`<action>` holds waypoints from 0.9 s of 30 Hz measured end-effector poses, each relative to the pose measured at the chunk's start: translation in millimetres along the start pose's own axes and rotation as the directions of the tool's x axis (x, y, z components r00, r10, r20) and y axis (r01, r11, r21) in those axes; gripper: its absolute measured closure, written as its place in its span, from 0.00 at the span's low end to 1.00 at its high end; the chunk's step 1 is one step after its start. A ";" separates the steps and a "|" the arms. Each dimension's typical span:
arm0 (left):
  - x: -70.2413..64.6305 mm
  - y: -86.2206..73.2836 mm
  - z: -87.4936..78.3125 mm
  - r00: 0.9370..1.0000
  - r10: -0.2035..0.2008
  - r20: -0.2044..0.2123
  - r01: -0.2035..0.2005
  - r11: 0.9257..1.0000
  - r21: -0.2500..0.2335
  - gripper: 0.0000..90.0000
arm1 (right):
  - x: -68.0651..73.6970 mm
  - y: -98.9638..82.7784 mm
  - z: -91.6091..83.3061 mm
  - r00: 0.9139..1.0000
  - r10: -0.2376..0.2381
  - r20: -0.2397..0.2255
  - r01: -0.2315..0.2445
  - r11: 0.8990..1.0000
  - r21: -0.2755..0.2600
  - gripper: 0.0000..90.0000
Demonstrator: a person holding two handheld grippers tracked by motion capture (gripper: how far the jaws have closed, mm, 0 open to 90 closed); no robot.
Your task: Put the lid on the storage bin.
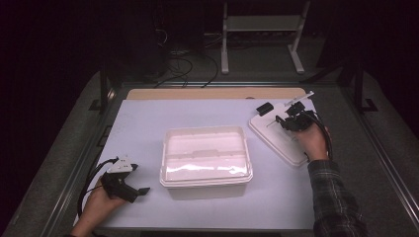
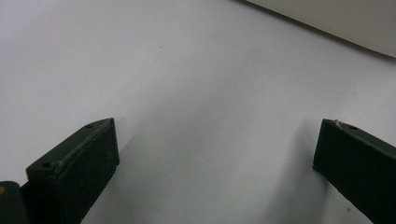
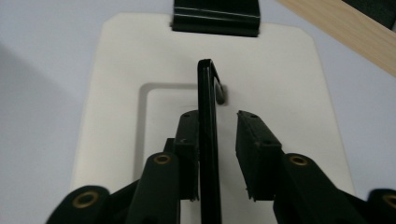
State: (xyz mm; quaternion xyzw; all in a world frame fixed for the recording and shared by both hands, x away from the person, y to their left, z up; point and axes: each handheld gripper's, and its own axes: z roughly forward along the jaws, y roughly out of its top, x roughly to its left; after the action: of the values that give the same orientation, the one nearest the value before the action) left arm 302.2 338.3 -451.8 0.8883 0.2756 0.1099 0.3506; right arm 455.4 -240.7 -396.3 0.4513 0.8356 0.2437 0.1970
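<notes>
Glossy black handle (image 3: 208, 140) (thin, flat) between the right hand-held gripper's (image 3: 217, 154) matte pads.

Container (image 1: 206, 155) sits mid-table (image 1: 143, 118). Off to its right and a touch farther back lies the lid (image 1: 276, 136), with a small black block (image 1: 265, 108) on its far end. Right gripper (image 1: 291, 117) over the lid; left gripper (image 1: 129, 182) near left, resting on the table.

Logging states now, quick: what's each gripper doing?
Left gripper: open, empty.
Right gripper: open; thin black strip between jaws, touching one, above white lid.
</notes>
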 end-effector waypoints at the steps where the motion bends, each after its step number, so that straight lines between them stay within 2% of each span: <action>1: -0.1 0.0 0.0 1.000 -0.001 0.000 0.001 1.000 0.000 0.00 | -2.4 -1.0 0.8 1.000 0.011 0.006 -0.011 1.000 0.007 0.81; 3: -0.1 0.0 0.0 1.000 -0.001 0.000 0.001 1.000 0.000 0.00 | -7.3 -3.3 2.1 1.000 0.029 0.006 -0.029 0.999 0.018 0.85; 6: 0.0 0.0 0.1 1.000 -0.001 0.000 0.001 1.000 -0.001 0.00 | -14.3 -5.9 0.9 0.999 0.041 -0.019 -0.041 0.999 0.017 0.90; 7: 0.0 0.0 0.1 1.000 -0.001 0.001 0.001 1.000 -0.001 0.00 | -16.4 -6.2 0.6 0.998 0.050 -0.040 -0.049 0.999 0.019 0.91; 8: 0.0 0.0 0.0 1.000 0.000 0.000 0.000 1.000 0.000 0.00 | -18.2 -6.0 0.5 0.997 0.044 -0.062 -0.043 0.999 0.022 0.92; 11: -0.1 0.0 0.1 1.000 -0.002 0.000 0.002 1.000 -0.001 0.00 | -18.3 -3.5 -0.2 0.997 0.035 -0.073 -0.032 0.999 0.036 0.93; 14: 0.0 0.0 0.0 1.000 0.000 0.000 0.000 1.000 0.000 0.00 | -20.1 -1.2 -4.1 0.995 0.041 -0.096 -0.038 0.999 0.025 0.93; 18: 0.0 -0.1 0.0 1.000 -0.001 0.000 0.001 1.000 0.000 0.00 | -21.0 2.2 -13.5 0.993 0.039 -0.111 -0.038 0.999 0.013 0.93; 27: 0.0 -0.1 0.0 1.000 -0.001 0.001 0.001 1.000 -0.001 0.00 | -15.8 21.3 -51.2 0.990 -0.019 -0.137 0.017 1.000 -0.014 0.93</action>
State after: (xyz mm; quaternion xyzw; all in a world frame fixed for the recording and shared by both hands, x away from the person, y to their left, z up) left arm 302.2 338.4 -451.9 0.8880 0.2761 0.1093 0.3511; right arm 449.5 -255.8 -341.0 0.4246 0.8496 0.2776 0.1443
